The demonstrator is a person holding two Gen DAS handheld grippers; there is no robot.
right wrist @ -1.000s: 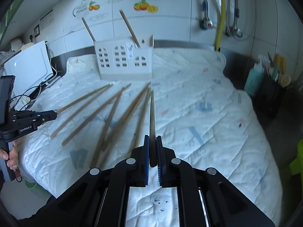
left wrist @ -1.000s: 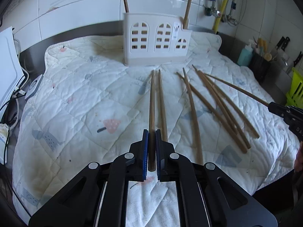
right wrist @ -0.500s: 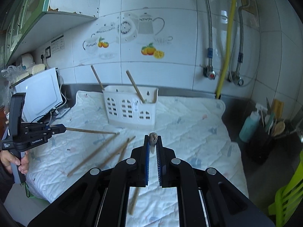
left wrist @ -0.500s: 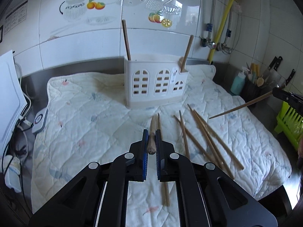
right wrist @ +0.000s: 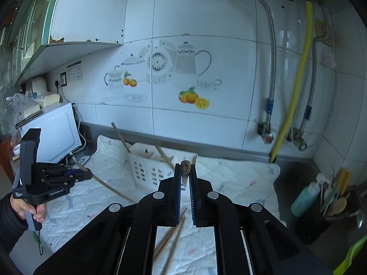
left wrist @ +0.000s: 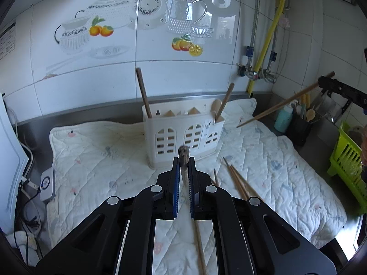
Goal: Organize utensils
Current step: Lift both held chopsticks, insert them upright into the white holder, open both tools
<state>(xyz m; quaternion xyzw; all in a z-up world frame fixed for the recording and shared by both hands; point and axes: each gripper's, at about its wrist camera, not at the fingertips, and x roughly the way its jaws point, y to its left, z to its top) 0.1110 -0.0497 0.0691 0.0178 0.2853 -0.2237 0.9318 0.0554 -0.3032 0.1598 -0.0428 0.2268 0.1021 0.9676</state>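
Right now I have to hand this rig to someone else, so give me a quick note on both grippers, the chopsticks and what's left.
Left gripper: shut on one chopstick, raised above the quilt.
Right gripper: shut on another chopstick, also up in the air.
White holder: stands on the quilt near the wall, with two chopsticks upright in it.
Done: two in the holder, two picked up.
Left: drop both held ones into the holder, then gather the loose chopsticks lying on the quilt in front of it.
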